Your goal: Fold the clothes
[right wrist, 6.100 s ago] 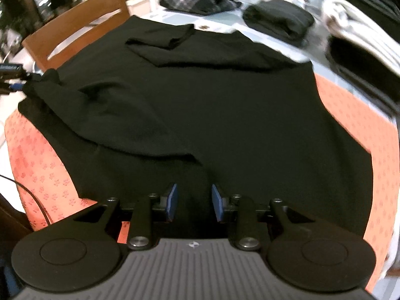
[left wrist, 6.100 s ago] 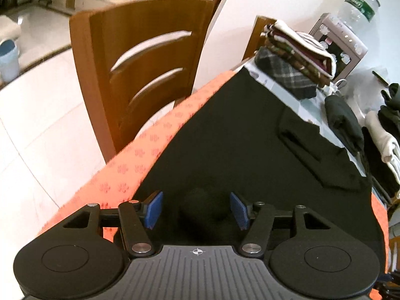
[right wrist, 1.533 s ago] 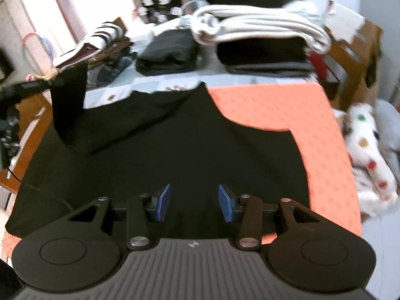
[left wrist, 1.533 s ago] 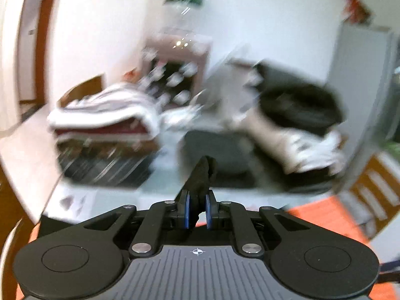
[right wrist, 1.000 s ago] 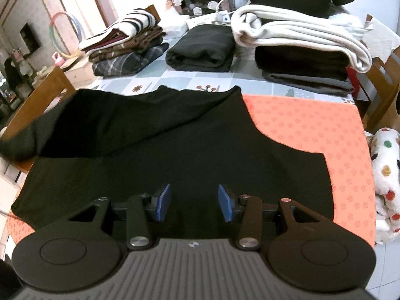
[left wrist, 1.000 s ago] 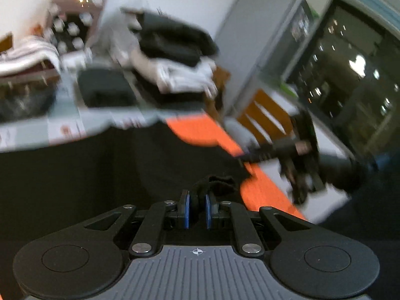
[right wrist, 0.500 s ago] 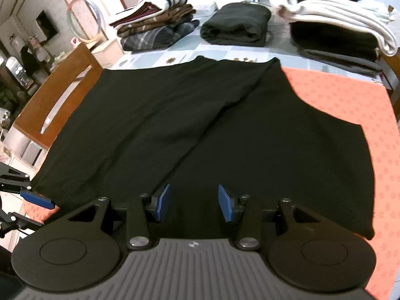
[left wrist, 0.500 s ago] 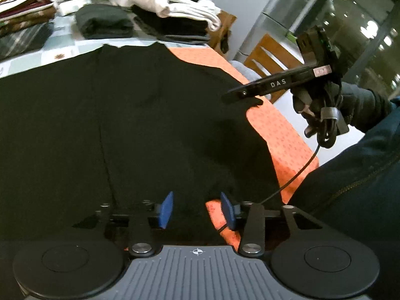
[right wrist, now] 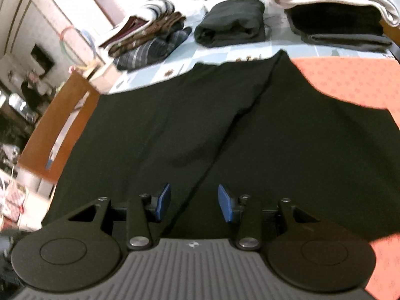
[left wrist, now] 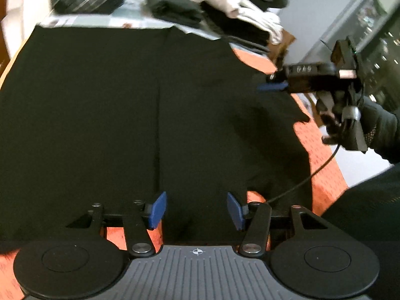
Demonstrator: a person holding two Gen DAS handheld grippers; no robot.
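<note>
Here the large black garment (left wrist: 105, 105) lay spread flat over the orange patterned table cover (left wrist: 322, 155), one layer folded across the other so that a straight edge ran down the middle of the cloth in the left wrist view and slanted from the far side toward the near side in the right wrist view. The left gripper (left wrist: 196, 210) hung above the near edge of the garment with its blue-padded fingers (left wrist: 157, 208) spread wide apart and nothing between them; orange cover showed just beside each pad. The right gripper (right wrist: 194, 203) was likewise parted and empty, poised over the black cloth (right wrist: 225, 130) near the fold line. In the left wrist view that right-hand tool (left wrist: 315, 77) appeared at the right edge of the table, held in a dark-gloved hand (left wrist: 355, 127) above the cover, a thin black cable (left wrist: 312, 172) trailing down from it. Beyond the garment, on the pale blue checked tablecloth (right wrist: 200, 55), stood several piles: a folded black bundle (right wrist: 231, 25), a stack of striped and plaid clothes (right wrist: 147, 42), and a cream knit piece on top of dark folded items (right wrist: 332, 7). A brown wooden chair back (right wrist: 57, 132) stood against the left side of the table in the right wrist view, blurred.
</note>
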